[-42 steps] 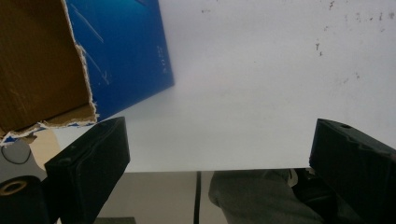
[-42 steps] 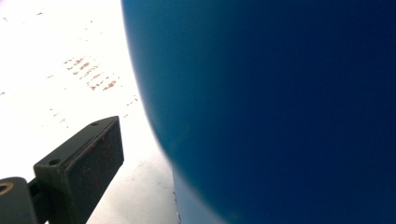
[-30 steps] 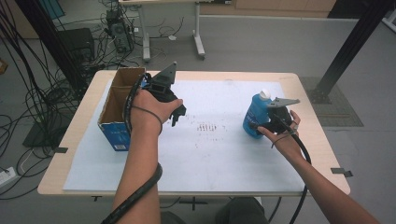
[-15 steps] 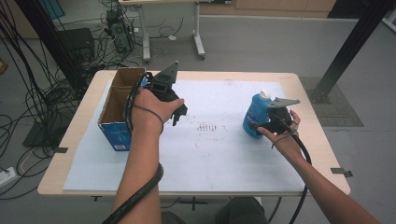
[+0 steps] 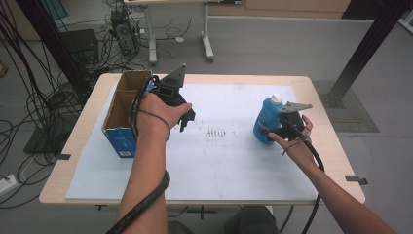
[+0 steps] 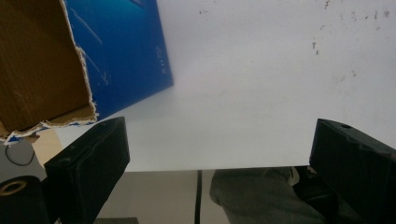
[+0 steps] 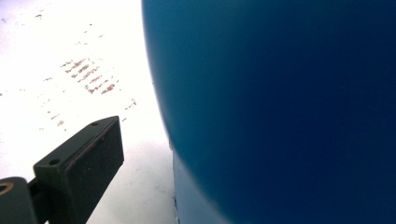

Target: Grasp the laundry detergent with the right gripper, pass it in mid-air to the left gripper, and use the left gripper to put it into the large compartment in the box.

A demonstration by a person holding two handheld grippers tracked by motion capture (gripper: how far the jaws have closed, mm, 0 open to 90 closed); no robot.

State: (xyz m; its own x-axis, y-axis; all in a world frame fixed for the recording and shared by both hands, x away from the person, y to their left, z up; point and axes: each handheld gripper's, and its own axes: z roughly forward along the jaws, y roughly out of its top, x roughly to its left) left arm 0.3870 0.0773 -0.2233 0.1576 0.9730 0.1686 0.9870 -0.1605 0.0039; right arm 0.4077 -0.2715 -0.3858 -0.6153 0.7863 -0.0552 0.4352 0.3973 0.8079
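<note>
Blue plastic bottle with a white cap (image 5: 267, 122) stands upright on the right side of the white sheet (image 5: 219, 161) covering the wooden table (image 5: 326, 146); it is probably the thing being handled. It looks rigid and smooth, so likely slippery, and its weight depends on a fill I cannot see. The mid-body, below the shoulder, seems the safest place to grip. The right gripper (image 5: 285, 122) sits just beside it on its right; in the right gripper view one jaw stands clear of the bottle's wall (image 7: 280, 102), and whether the jaws clamp it I cannot tell. The left gripper (image 5: 181, 113), jaws wide apart, hovers beside the open blue cardboard box (image 5: 124, 117) at the left
</note>
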